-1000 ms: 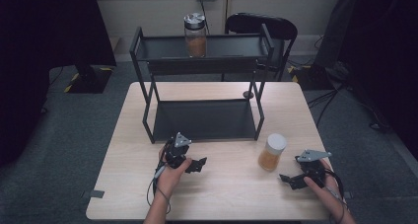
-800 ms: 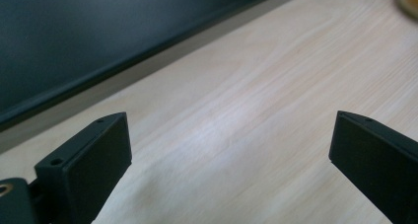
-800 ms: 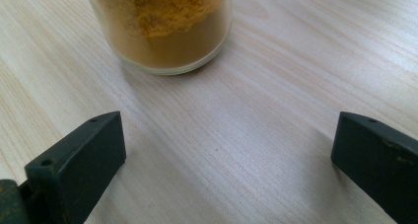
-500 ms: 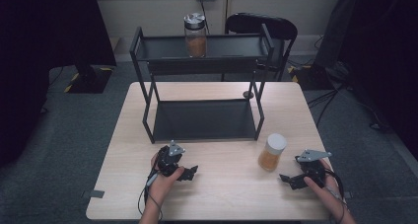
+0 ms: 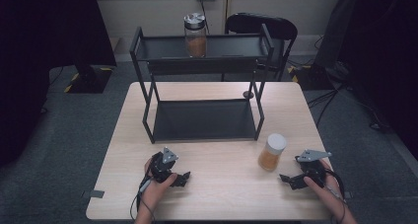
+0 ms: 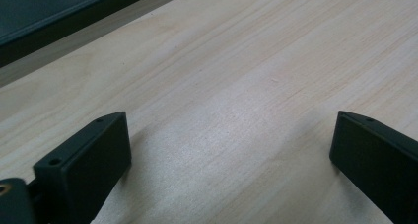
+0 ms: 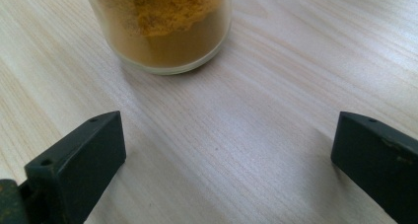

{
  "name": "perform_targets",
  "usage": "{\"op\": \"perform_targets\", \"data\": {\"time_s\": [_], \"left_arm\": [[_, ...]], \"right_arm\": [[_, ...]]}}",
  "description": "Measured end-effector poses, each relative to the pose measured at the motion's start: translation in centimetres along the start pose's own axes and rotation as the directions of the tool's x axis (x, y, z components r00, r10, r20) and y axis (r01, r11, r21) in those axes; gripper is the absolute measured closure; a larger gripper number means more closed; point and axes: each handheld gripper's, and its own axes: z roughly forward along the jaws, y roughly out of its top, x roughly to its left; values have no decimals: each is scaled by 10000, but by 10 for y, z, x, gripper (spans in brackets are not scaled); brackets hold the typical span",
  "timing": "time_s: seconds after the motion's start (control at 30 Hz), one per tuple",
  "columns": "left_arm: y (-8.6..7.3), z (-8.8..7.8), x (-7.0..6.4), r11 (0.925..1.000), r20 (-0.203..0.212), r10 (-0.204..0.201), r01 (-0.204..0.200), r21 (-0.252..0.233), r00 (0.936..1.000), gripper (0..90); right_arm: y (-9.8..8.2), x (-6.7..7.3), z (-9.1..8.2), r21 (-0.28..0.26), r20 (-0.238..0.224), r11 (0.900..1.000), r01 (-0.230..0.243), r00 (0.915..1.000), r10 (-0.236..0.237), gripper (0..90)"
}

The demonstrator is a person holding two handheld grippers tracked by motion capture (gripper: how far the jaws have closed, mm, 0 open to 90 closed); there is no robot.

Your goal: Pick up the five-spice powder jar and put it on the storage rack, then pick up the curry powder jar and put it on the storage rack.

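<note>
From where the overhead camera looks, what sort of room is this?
Probably a lab or office corner set up for recording: a pale wooden table on grey carpet, a black two-tier metal shelf rack, and loose cables running across the floor.

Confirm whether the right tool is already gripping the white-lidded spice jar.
No, the right tool stands open on bare table, with the spice jar ahead of it, untouched.
</note>
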Motion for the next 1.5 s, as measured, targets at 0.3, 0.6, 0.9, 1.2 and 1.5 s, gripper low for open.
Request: {"op": "perform_targets", "data": {"time_s": [0.3,0.6,0.9,1.2,1.5], "left_arm": [[0,0,0,10000,1,7,-7,-20,10000,0],[-1,0,0,10000,-3,7,-7,-26,10000,0],[-1,0,0,10000,-14,-4,4,-35,10000,0],[-1,0,0,10000,-17,-4,4,-38,10000,0],[-1,0,0,10000,-14,-6,5,-34,10000,0]], "right_arm": [[1,0,0,37,-6,10000,-5,10000,6,0],[14,-1,-4,436,14,9983,397,9992,-398,19],[31,-3,-13,66,-508,9988,480,9976,-476,17],[44,-8,-18,-371,-853,9987,360,9956,-390,17],[57,-14,-21,-942,-1231,9955,68,9922,-184,15]]}}
